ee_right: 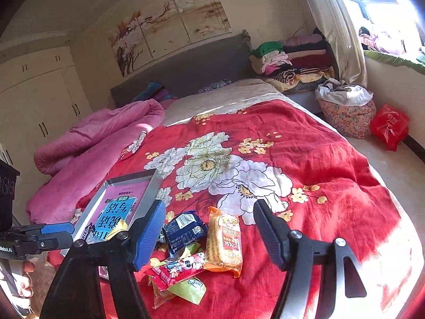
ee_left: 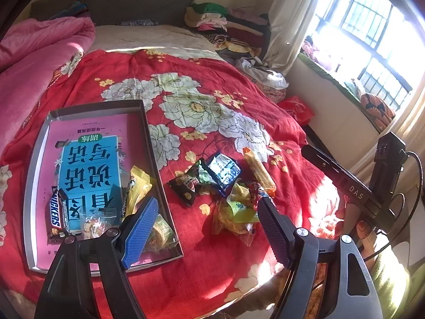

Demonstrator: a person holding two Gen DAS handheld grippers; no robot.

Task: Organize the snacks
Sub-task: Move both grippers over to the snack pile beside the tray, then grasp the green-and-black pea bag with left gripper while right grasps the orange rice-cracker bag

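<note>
Both grippers hover apart-jawed and empty over the red bedspread [ee_right: 332, 159]. The left gripper [ee_left: 207, 228] straddles the shallow box's [ee_left: 148, 138] edge, the loose snack pile [ee_left: 228, 186] just ahead; the right gripper [ee_right: 208, 235] frames the orange wafer pack [ee_right: 224, 242]

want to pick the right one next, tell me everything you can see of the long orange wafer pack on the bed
The orange wafer pack is a long, glossy wrapper, orange with a red label panel and a clear strip showing ridged pale wafers. It looks sealed and lies flat on the red floral bedspread, outside the tray, at the pile's window side. Its near end overlaps a red snack packet. No gripper touches it.
</note>
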